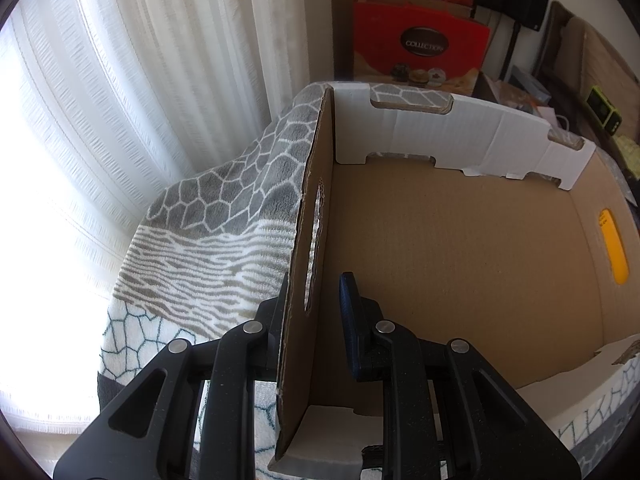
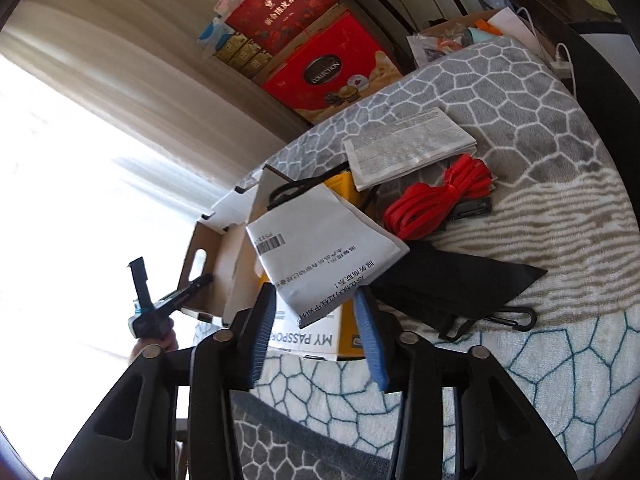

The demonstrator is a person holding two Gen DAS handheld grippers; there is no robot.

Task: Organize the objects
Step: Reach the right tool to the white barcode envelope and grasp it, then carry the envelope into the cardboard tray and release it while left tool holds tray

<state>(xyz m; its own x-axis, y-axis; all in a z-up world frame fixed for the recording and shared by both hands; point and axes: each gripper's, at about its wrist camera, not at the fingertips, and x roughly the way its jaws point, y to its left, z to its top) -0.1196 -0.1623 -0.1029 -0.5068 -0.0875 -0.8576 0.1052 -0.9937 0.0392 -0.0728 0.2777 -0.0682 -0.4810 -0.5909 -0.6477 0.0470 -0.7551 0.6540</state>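
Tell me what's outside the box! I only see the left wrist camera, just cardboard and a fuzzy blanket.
Observer: In the right wrist view, a coil of red cord lies on the blanket, to the right of the cardboard box.
Operator: Cool! Anything else?
Observer: A black pouch lies flat, nearer the camera than the cord.
Operator: What's the other hand doing?
Observer: The right gripper has its fingers apart on either side of the lower corner of a white sheet with a barcode. They don't seem to be squeezing it.
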